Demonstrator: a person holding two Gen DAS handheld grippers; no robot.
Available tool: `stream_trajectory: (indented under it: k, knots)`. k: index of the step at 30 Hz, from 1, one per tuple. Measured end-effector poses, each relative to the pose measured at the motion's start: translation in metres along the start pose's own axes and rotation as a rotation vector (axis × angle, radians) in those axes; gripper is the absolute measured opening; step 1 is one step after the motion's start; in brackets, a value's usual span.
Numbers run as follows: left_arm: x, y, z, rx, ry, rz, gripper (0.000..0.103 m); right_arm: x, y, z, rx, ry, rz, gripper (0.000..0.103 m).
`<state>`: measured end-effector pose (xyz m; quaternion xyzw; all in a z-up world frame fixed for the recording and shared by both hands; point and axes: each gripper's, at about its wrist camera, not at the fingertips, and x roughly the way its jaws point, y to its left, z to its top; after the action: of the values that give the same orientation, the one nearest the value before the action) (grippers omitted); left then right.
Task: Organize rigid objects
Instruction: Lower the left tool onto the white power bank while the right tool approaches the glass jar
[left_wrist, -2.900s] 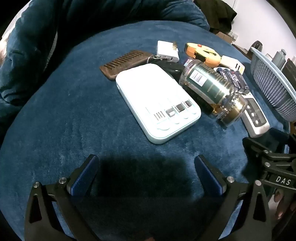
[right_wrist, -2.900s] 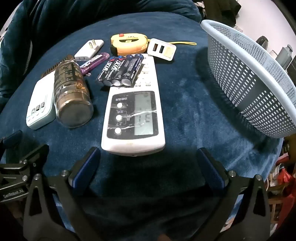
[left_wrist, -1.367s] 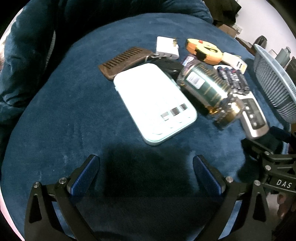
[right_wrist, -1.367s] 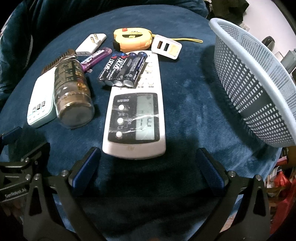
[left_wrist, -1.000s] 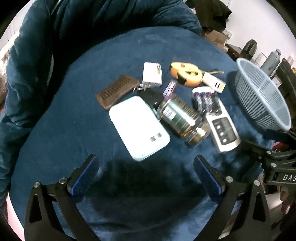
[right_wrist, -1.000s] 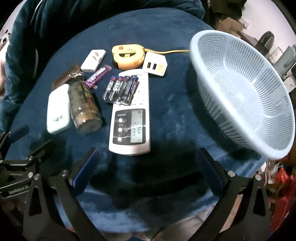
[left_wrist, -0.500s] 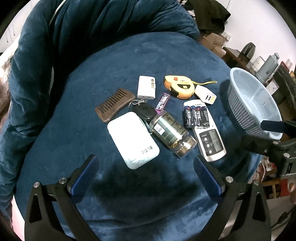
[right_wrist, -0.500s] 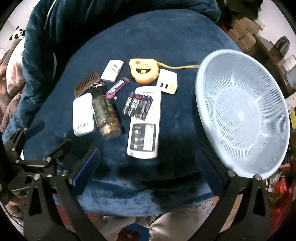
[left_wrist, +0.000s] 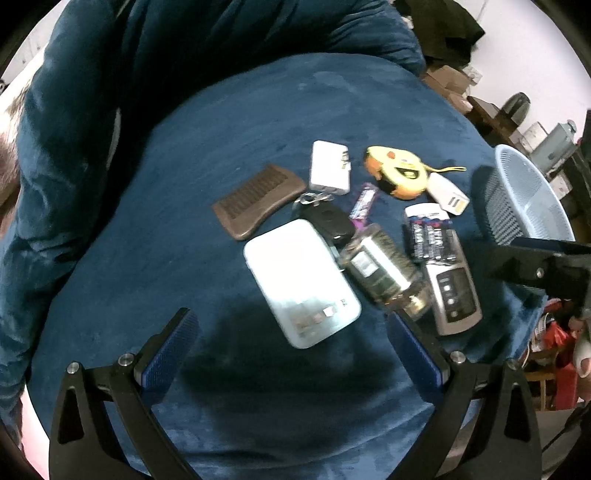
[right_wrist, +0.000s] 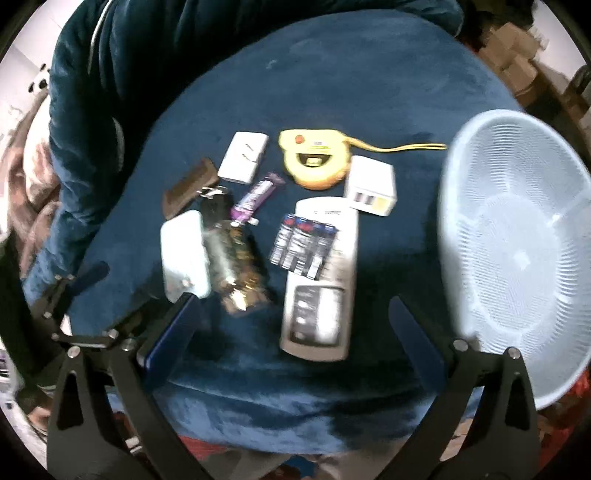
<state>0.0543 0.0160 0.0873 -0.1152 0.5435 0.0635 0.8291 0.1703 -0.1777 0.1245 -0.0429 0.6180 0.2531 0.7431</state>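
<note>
Left tongs (left_wrist: 291, 347): raised above the near edge of the blue plush seat cushion (left_wrist: 229, 147), spread wide, empty. Right tongs (right_wrist: 291, 325): likewise raised, spread wide, empty, between the clutter and the pale blue mesh basket (right_wrist: 517, 258), which sits at the cushion's right edge with its mouth tipped toward the camera. Items lying flat in one cluster: white pill organiser (left_wrist: 301, 286), long axis running near to far; clear jar (left_wrist: 384, 269) on its side touching it, lid end nearest; white remote control (right_wrist: 319, 280), long axis near to far, display end nearest; four batteries (right_wrist: 303, 245) lying on its far half; brown comb (left_wrist: 258, 201); black car key (left_wrist: 328, 221); white plug adapter (left_wrist: 329, 172); purple tube (right_wrist: 256, 201); yellow tape measure (right_wrist: 314, 158); white USB charger (right_wrist: 371, 190).
</note>
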Motion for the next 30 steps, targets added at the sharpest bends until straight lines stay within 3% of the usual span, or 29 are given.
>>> stream_trajectory:
  k: [5,9,18,30]
  knots:
    - [0.007,0.018,-0.008,-0.036,0.030,0.013,0.102,0.025,0.032,0.018,-0.098,0.044,0.034,0.090]
    - [0.008,0.028,-0.009,-0.049,0.035,0.021,0.102,0.048,0.049,0.025,-0.139,0.099,0.041,0.070]
    - [0.013,0.038,-0.009,-0.067,0.040,0.020,0.102,0.089,0.053,0.024,-0.178,0.207,-0.005,0.051]
    - [0.017,0.038,-0.011,-0.079,0.049,0.022,0.102,0.101,0.060,0.016,-0.223,0.224,-0.019,0.050]
